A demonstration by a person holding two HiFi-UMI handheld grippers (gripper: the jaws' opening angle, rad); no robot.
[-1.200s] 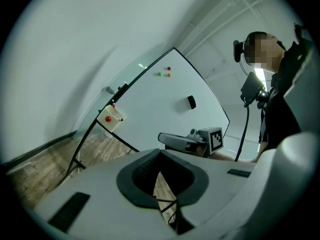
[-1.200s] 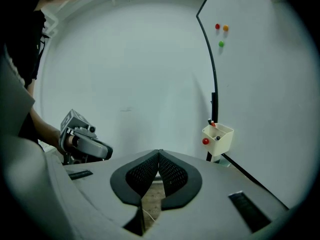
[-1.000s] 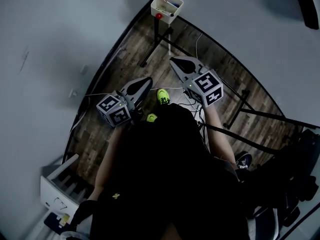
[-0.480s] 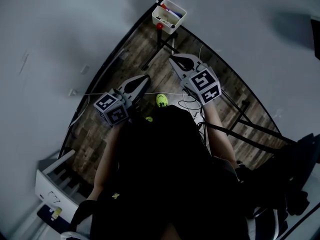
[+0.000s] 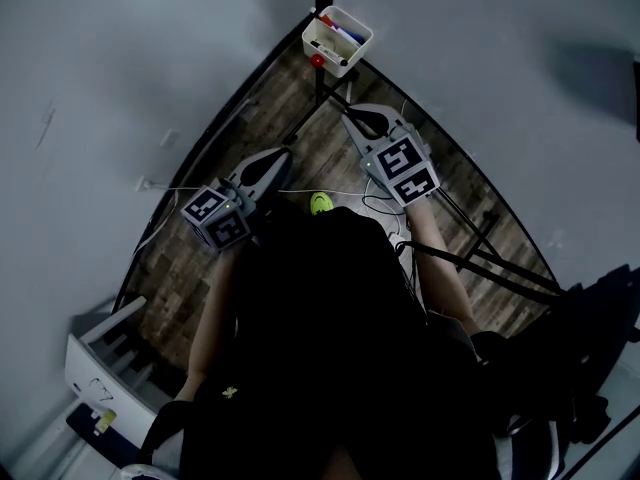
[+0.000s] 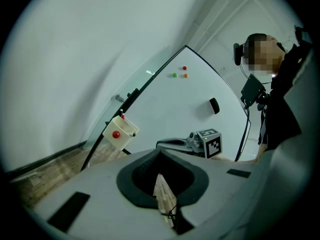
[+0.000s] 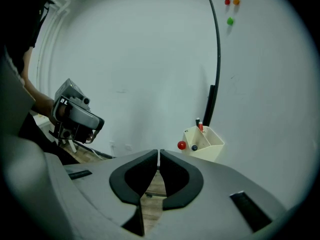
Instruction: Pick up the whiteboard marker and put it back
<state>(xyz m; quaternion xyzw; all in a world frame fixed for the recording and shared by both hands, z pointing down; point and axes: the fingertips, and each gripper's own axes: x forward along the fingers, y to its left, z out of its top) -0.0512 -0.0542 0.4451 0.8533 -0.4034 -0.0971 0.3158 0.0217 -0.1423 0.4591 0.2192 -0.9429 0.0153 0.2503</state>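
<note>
A cream marker tray [image 5: 336,38] hangs at the whiteboard's lower corner, with a red magnet [image 5: 317,60] on its front. It holds a red-capped marker [image 7: 200,127] and a dark one; the tray [image 7: 202,143] lies ahead and right of my right gripper [image 7: 159,153]. The right gripper's jaws are opening, a thin slit between the tips, nothing in it. My left gripper [image 6: 160,153] is shut and empty, with the tray [image 6: 120,130] up and to its left. In the head view the right gripper [image 5: 352,118] is nearer the tray than the left gripper [image 5: 281,155].
The whiteboard [image 6: 180,104] carries a black eraser [image 6: 214,105] and red, green and orange magnets [image 6: 184,68]. Black stand legs [image 5: 318,93] and cables [image 5: 380,208] cross the wooden floor. A white shelf [image 5: 100,358] stands at lower left. A person wearing a headset [image 6: 260,49] is at right.
Both grippers have moved up the head view, closer to the marker tray. The person has stepped forward, and the green shoes are now mostly hidden.
</note>
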